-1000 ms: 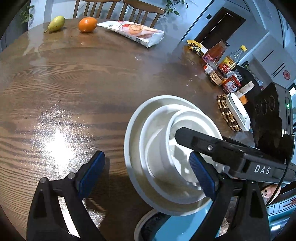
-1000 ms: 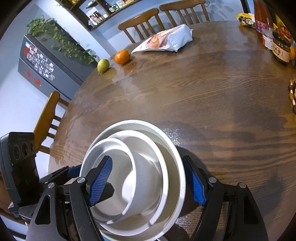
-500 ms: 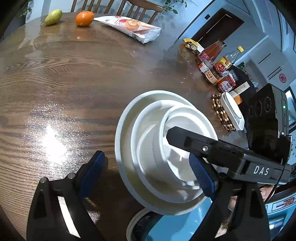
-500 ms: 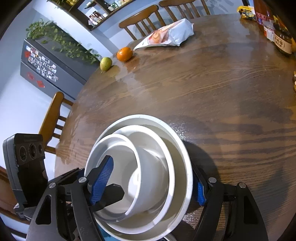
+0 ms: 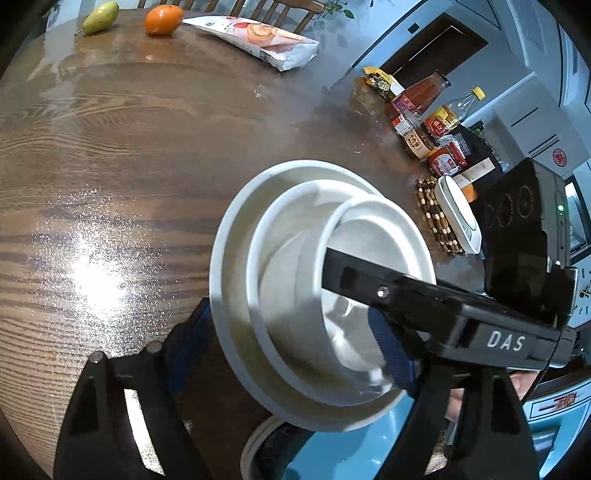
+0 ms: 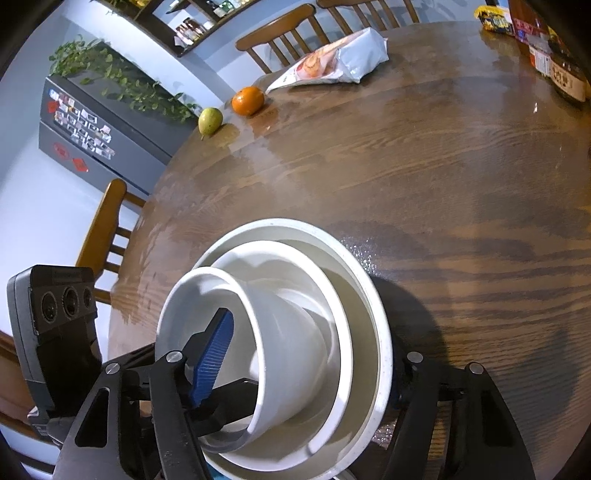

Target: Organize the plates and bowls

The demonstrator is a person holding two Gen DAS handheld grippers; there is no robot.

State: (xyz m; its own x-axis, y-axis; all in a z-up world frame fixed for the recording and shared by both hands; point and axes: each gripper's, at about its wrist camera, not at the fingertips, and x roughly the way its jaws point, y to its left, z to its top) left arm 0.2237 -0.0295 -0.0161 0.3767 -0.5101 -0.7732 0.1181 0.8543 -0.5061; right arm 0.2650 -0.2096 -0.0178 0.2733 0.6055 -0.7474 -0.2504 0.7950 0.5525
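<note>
A nested stack of white dishes [image 5: 295, 280] is held tilted above the near edge of the wooden table [image 5: 147, 147]: a small bowl [image 6: 284, 347] inside a middle bowl, inside a wide outer bowl [image 6: 365, 295]. My left gripper [image 5: 291, 343] clamps the stack, one blue pad under the outer rim, the other inside the small bowl. My right gripper [image 6: 306, 365] clamps it from the opposite side, with one blue pad [image 6: 214, 350] inside the small bowl and the other behind the outer rim.
On the table's far side lie a pear [image 5: 99, 16], an orange [image 5: 162, 20] and a snack bag [image 5: 262, 38]. Sauce bottles and jars [image 5: 428, 122], a beaded trivet [image 5: 436, 218] and a white dish [image 5: 458, 214] stand at the right. Chairs [image 6: 110, 229] surround the table.
The stack has tilted further and come closer to both cameras. Both grippers have closed from a wide opening onto the stack, and the view has shifted back toward the table's near edge.
</note>
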